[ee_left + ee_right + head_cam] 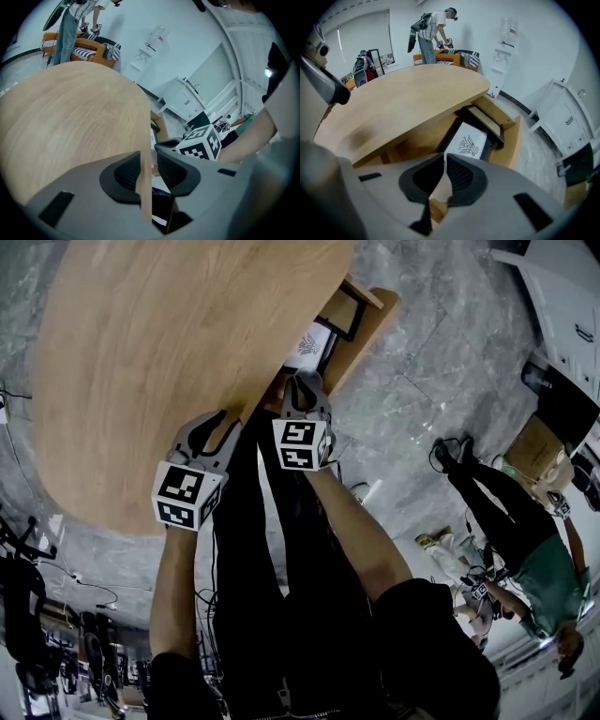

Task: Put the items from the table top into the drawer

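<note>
The round wooden table top (178,352) shows nothing lying on it. Under its right edge a wooden drawer (375,324) stands pulled out. In it lie a white item with a black feathered print (469,143) and a black frame (485,119). My left gripper (147,171) straddles the table's rim (144,154), jaws closed on it from above and below. My right gripper (443,176) points down at the drawer's near end, its jaws nearly together on a pale wooden edge of the drawer (438,190). In the head view both grippers, left (225,423) and right (302,385), sit at the table's near edge.
A person in green (539,568) crouches on the grey floor at the right beside a cardboard box (534,446). A white cabinet (562,122) stands beyond the drawer. Another person (433,28) stands by a sofa (450,58) at the far wall. Cables lie at the left (56,577).
</note>
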